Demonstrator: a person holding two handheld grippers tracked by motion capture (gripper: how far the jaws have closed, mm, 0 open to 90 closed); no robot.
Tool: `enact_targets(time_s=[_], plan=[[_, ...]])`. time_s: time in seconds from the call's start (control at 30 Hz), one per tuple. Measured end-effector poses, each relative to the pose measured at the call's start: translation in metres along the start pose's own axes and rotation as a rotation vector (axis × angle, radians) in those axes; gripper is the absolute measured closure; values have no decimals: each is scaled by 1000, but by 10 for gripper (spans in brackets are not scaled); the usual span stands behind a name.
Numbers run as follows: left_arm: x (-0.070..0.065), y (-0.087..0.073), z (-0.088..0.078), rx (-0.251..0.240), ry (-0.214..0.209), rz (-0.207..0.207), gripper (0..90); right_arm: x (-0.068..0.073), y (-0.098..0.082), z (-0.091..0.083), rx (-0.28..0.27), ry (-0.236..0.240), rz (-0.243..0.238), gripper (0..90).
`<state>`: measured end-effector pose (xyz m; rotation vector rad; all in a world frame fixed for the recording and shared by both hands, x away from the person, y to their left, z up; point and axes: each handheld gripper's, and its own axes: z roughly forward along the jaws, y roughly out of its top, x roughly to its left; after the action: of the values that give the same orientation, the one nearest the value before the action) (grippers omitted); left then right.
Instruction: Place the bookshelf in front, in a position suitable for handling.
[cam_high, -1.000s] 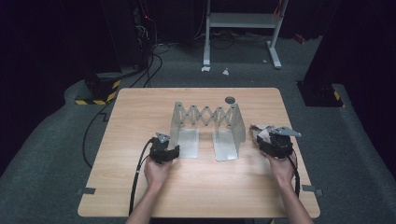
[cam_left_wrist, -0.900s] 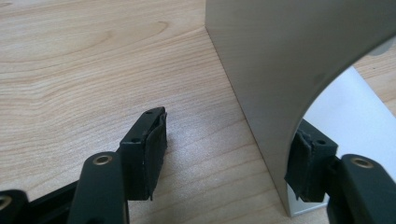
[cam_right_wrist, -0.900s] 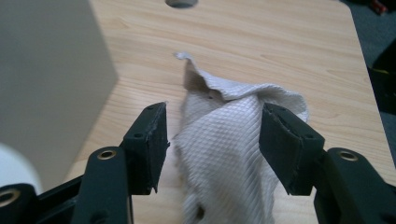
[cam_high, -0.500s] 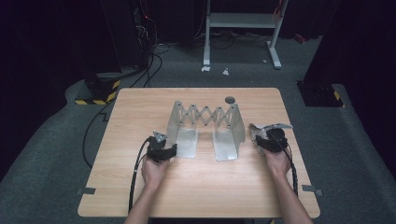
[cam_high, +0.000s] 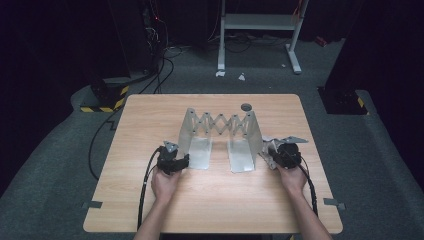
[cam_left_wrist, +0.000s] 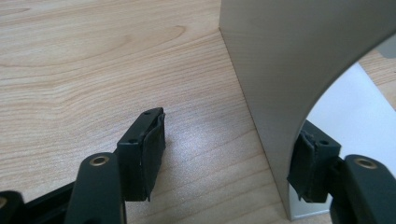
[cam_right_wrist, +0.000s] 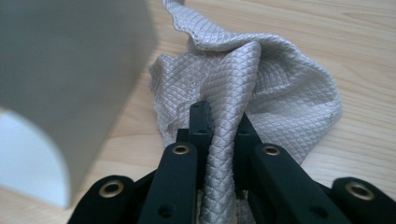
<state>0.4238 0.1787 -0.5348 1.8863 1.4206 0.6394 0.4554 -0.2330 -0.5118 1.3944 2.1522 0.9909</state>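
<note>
Forearms come in from the bottom edge of the high view, w/ our left hand (cam_high: 165, 184) and right hand (cam_high: 291, 178) each wrapped round a gripper on the wooden table (cam_high: 150, 125).

Left gripper (cam_high: 172, 161) sits at the near left end of a grey metal expanding rack (cam_high: 220, 131). In the left gripper view its jaws are spread wide, one either side of the rack's left end panel (cam_left_wrist: 285, 70). Left jaw stands clear on bare wood; right jaw is on the far side of the panel's edge, over the white base plate (cam_left_wrist: 345, 112). We can't tell whether that jaw's pad touches the metal. A black cable (cam_high: 145, 185) trails back from this gripper along our forearm.

Right gripper (cam_high: 282, 154) is just beside the rack's right end panel (cam_high: 252, 131), approx. level w/ the left one. In the right gripper view its jaws are pressed together on a fold of grey quilted cloth (cam_right_wrist: 261, 79); the pinched ridge runs up btwn the two jaws, and the rest of the cloth lies crumpled on the wood ahead, near the blurred panel (cam_right_wrist: 79, 60) at the left of that view.

Farther off, the rack's scissor lattice (cam_high: 220, 122) spans btwn both end panels. Behind it, near the table's far edge, lies a small dark round disc (cam_high: 245, 106). Beyond the table: grey carpet, loose cables (cam_high: 165, 60), yellow-black hazard tape (cam_high: 102, 107) and a white metal frame (cam_high: 257, 25).
</note>
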Motion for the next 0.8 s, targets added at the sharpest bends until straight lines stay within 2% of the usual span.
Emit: enact_targets(time_s=[0.13,0.3,0.4,0.57,0.73,0.8], plan=[[0,0,0,0,0,0,361,16,0,-4,-1,56,-33,838],[0,0,0,0,0,-1,361,28,-4,-1,20,93,-44,840],[0,0,0,-1,0,-1,361,30,-8,4,42,94,-38,841],[0,0,0,-1,1,-1,363,34,-10,2,48,90,-41,842],[-1,0,0,1,0,-1,362,34,-7,-4,28,128,-9,842],[-1,0,0,1,0,-1,362,34,-5,-8,15,135,-12,842]])
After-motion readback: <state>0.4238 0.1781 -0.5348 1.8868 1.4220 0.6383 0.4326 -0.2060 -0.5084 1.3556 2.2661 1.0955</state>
